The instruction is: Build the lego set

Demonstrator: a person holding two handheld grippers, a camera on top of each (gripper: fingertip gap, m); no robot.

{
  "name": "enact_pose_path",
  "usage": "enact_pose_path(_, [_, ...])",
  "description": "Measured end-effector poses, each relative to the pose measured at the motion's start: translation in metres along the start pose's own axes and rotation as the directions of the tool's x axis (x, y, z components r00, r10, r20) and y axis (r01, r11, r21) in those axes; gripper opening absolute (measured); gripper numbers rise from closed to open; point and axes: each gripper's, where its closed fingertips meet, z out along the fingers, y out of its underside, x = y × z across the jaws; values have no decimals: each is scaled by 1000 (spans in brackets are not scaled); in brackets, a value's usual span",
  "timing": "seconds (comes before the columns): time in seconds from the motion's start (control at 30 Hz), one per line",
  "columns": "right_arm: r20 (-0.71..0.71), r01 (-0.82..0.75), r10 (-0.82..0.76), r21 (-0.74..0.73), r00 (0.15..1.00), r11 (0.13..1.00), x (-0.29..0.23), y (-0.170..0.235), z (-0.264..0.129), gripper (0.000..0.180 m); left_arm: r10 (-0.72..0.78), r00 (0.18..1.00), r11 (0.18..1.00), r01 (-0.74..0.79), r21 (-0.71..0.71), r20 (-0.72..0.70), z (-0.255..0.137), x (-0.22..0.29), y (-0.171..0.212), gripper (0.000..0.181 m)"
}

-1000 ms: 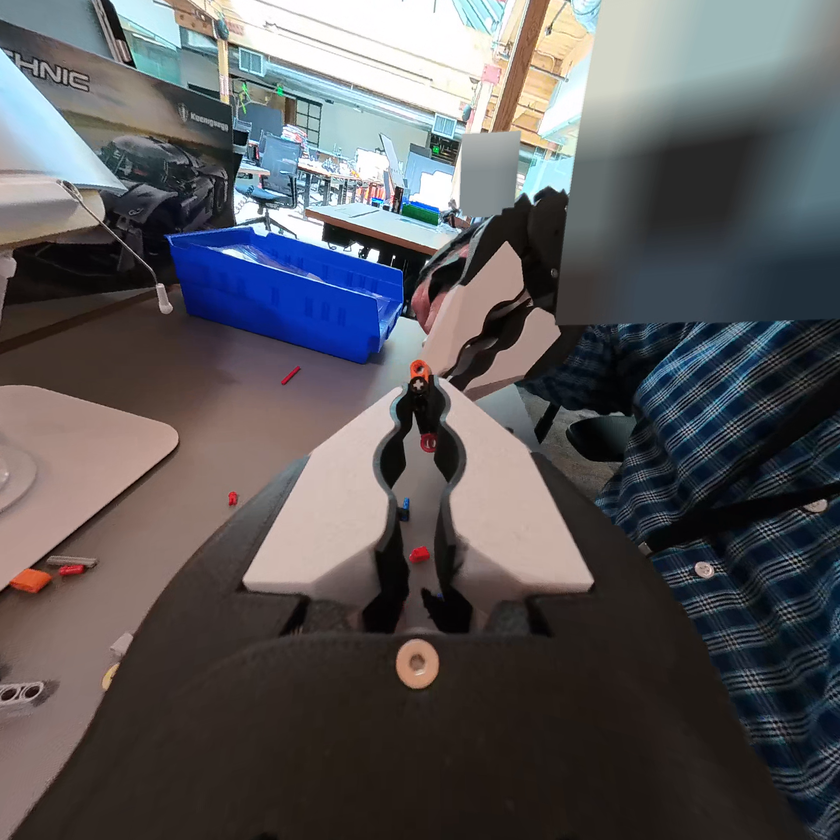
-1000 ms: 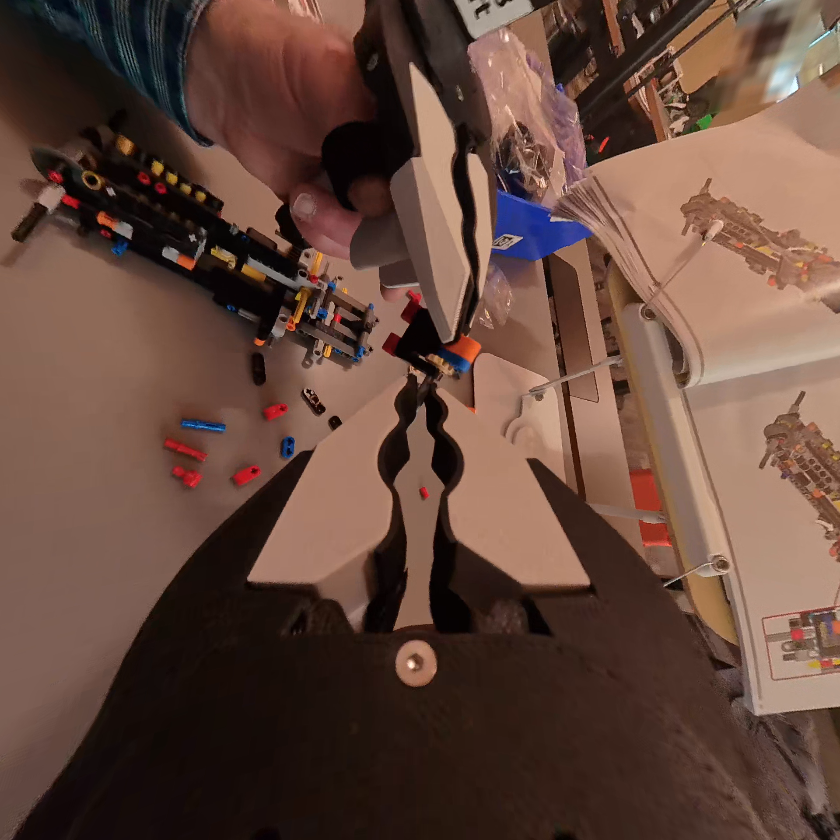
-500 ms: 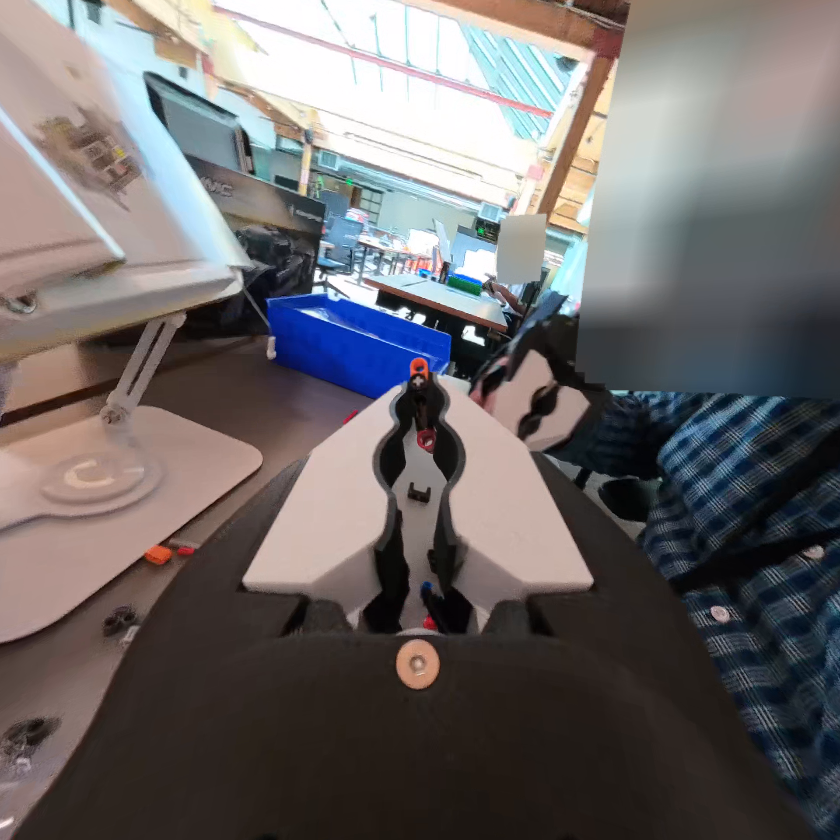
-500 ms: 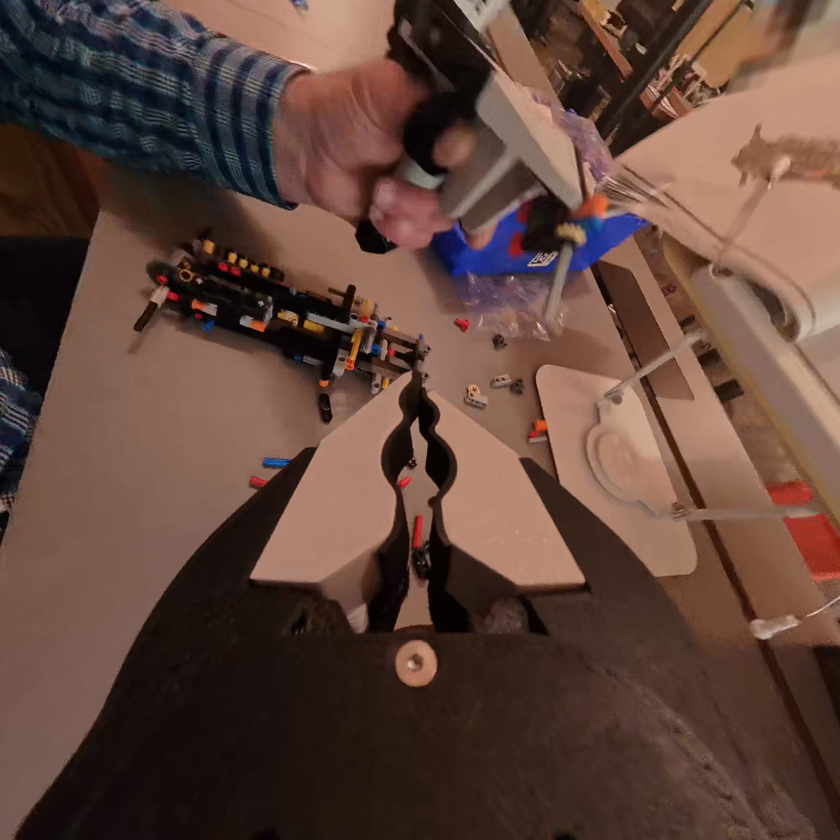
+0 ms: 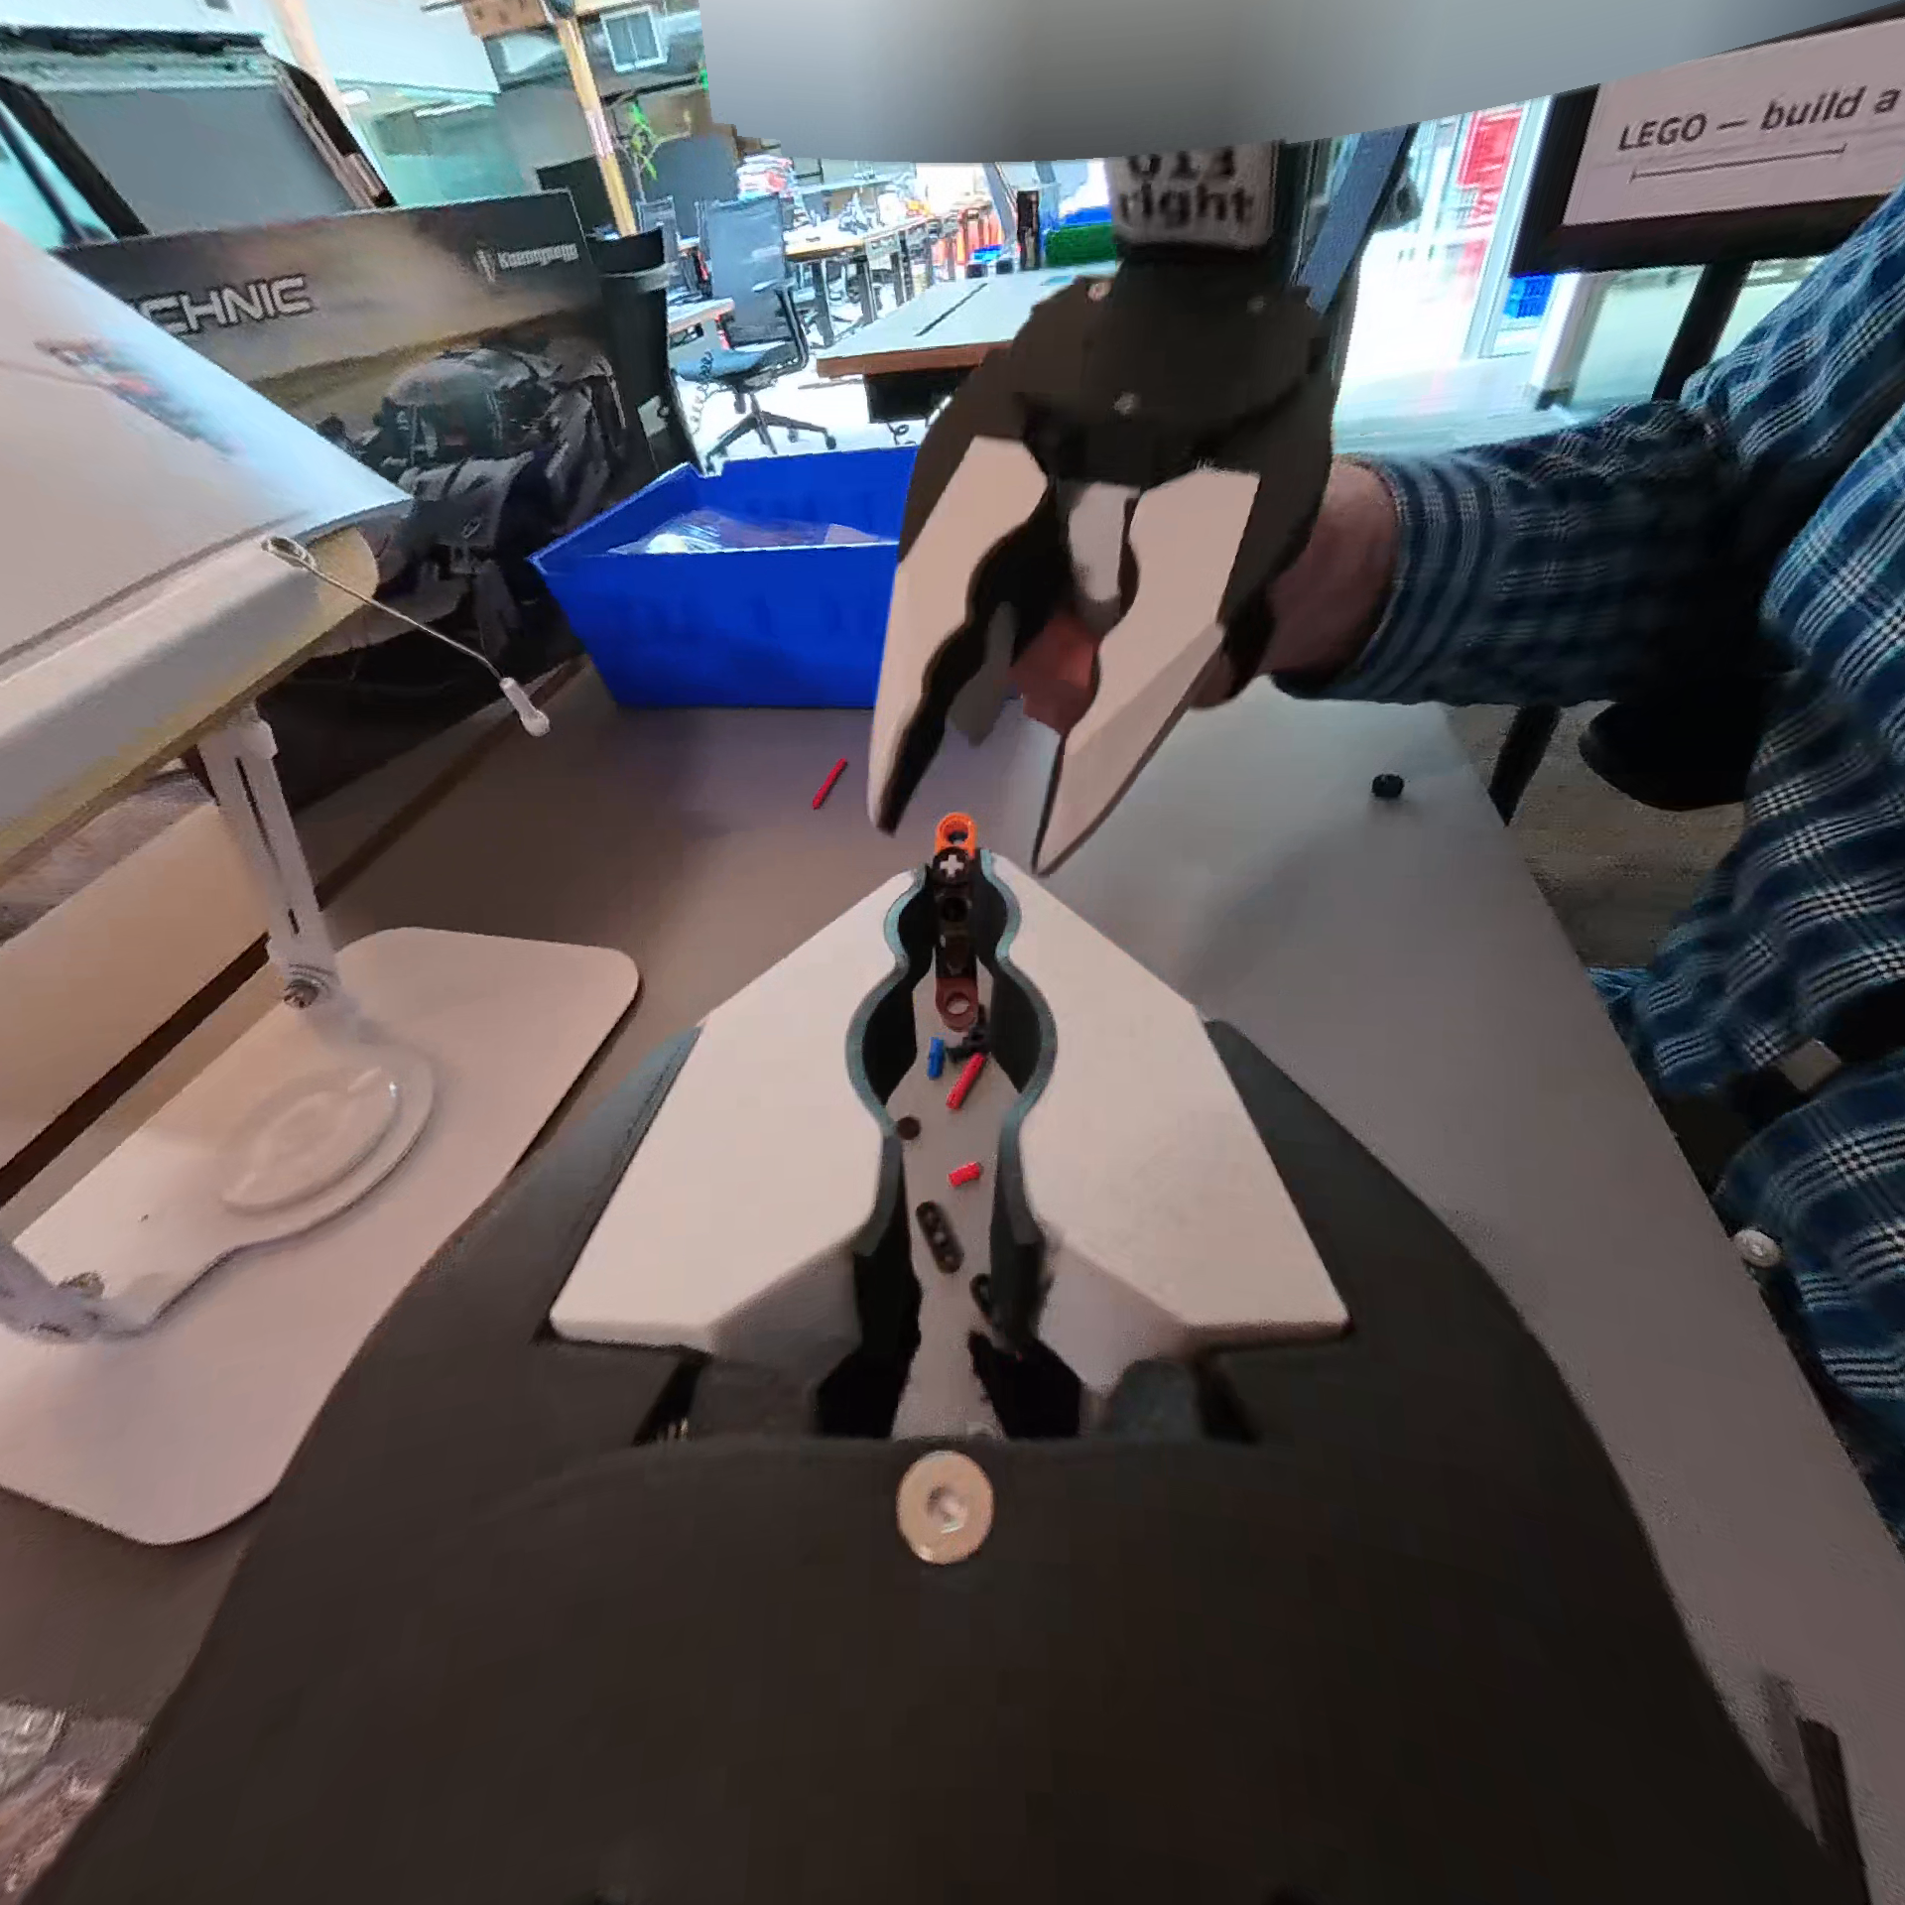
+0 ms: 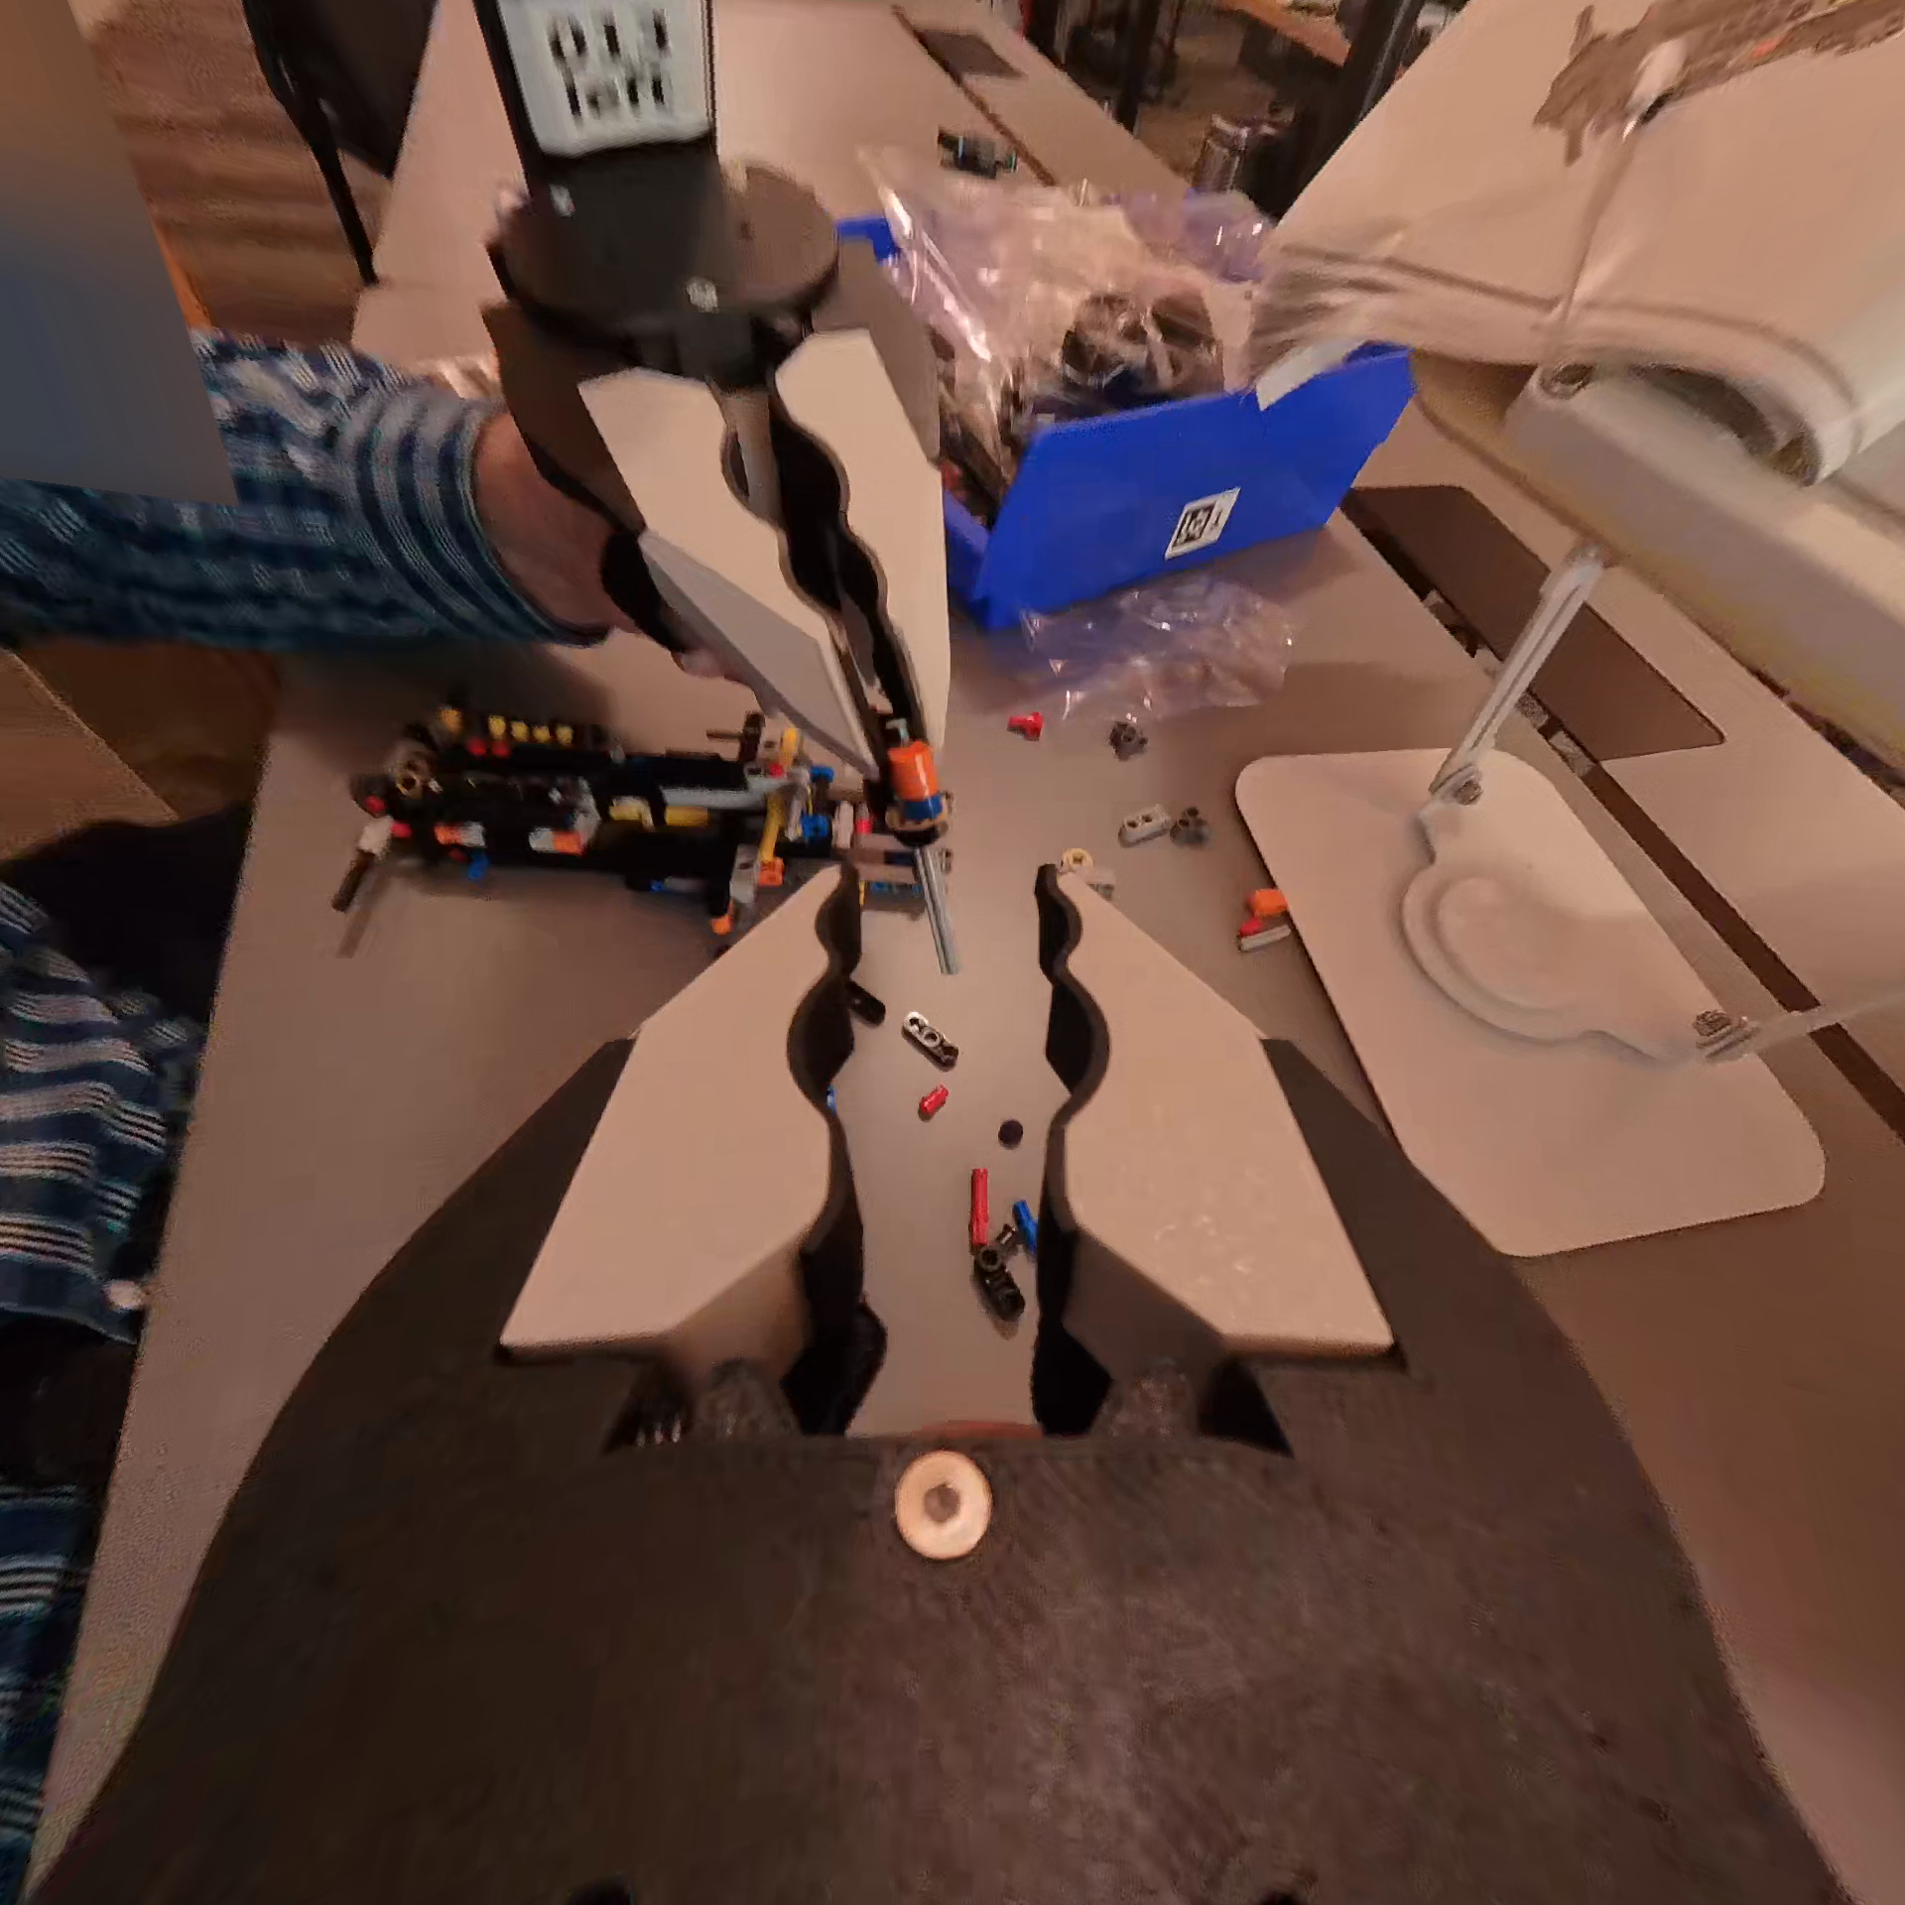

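Note:
My left gripper (image 5: 954,876) is shut on a small sub-assembly (image 5: 954,907): a black beam with an orange part on top and a dark red part below. In the right wrist view, the left gripper (image 6: 907,758) points down, and the sub-assembly (image 6: 912,783) shows an orange and blue end. Its grey axle (image 6: 938,917) hangs between my right fingertips. My right gripper (image 6: 948,892) is open and empty, just above the table. In the left wrist view, the right gripper (image 5: 964,845) faces the left one. The long black lego model (image 6: 577,804) lies on the table to the left.
Several loose small pieces (image 6: 933,1036) lie under the right gripper. A blue bin (image 6: 1185,505) with plastic bags stands behind. The instruction booklet rests on a white stand (image 6: 1526,990) at the right. The set's box (image 5: 412,392) stands at the back. A plaid sleeve (image 6: 258,515) reaches in from the left. The grippers are tip to tip, or close to it. From either gripper's tips it is about 20 cm to the long black lego model (image 6: 577,804).
My right gripper has opened and swung round to face the left gripper. The left gripper has come down with the sub-assembly, so its axle now hangs between the right fingertips.

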Motion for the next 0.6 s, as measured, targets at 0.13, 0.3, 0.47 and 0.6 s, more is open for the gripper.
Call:
enact_pose_path(0.13, [11,92,-92,-4,996,996,-10,4,12,3,11,1000,1000,-11,6,-17,3,7,-1,5])
enact_pose_path(0.3, [-47,205,-205,-10,978,979,-9,2,11,0,30,999,999,-30,11,-33,1,11,-3,9])
enact_pose_path(0.47, [-90,349,-360,-117,928,930,-9,12,13,1,100,995,993,-100,-65,-2,4,11,8,5])
enact_pose_path(0.6, [-52,285,-287,-48,957,957,-10,2,3,13,92,996,993,-92,-71,-11,4,13,5,5])
